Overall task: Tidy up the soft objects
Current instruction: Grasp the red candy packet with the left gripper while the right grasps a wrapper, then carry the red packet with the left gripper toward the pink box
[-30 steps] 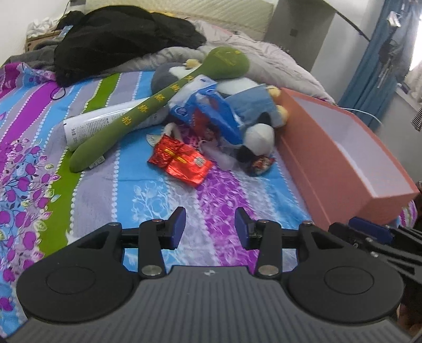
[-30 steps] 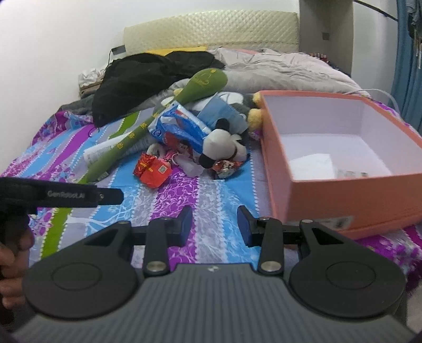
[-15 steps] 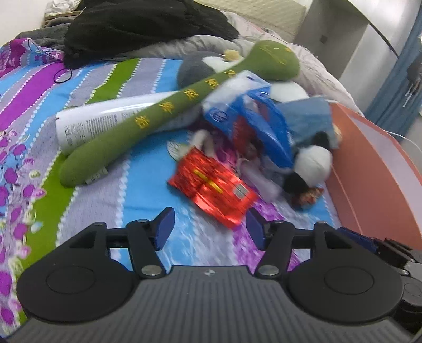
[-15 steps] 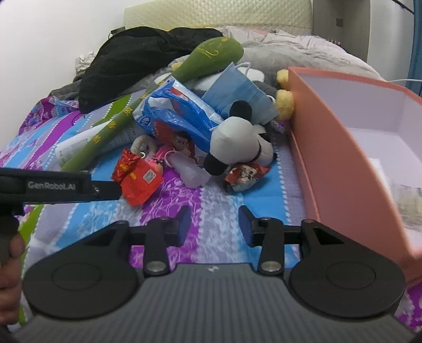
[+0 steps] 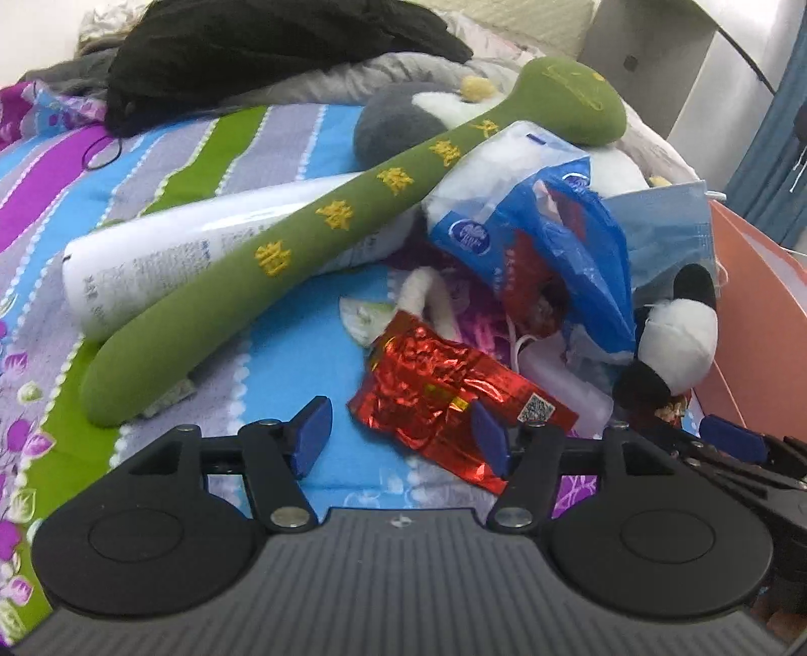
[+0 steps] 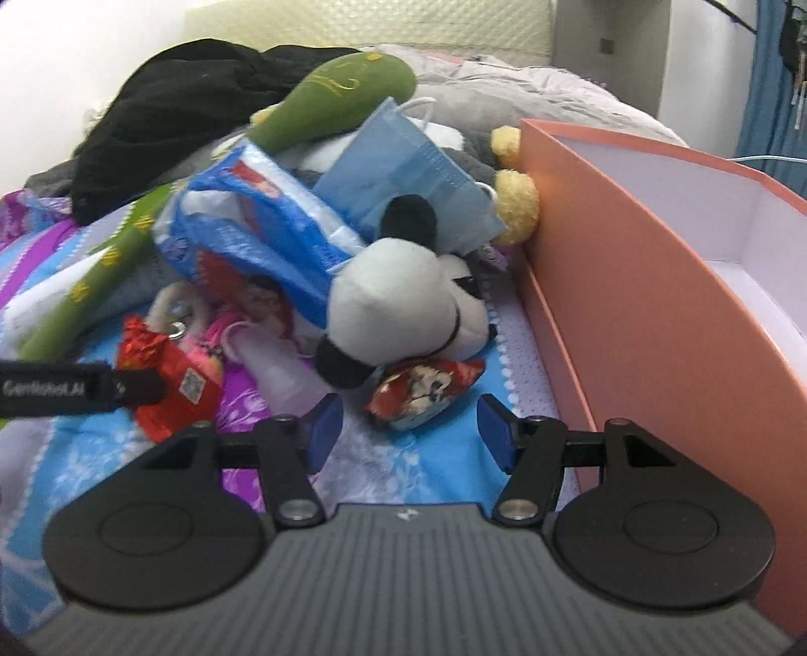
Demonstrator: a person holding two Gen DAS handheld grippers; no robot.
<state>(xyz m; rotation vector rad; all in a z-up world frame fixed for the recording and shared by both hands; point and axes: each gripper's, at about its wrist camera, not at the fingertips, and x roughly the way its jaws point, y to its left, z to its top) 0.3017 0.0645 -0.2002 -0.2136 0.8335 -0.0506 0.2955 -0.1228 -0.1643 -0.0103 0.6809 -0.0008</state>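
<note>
Crinkled red foil packet (image 5: pixel 444 398) lies on the striped sheet (image 5: pixel 282 136), its near end between the left gripper's (image 5: pixel 401 436) parted blue pads, untouched. Both jaws have just been widening; the right gripper (image 6: pixel 411 429) gapes empty before a fuzzy panda (image 6: pixel 403 297) beside the smooth orange box (image 6: pixel 630 282).

A bed (image 5: pixel 282 146) fills the room, spread with a sheet striped in purple, blue, green and grey with flower prints. A pale quilted headboard (image 6: pixel 363 30) stands against a plain white wall (image 6: pixel 75 55). Blue curtains (image 6: pixel 771 96) hang at the far right, daylight showing beside them.
</note>
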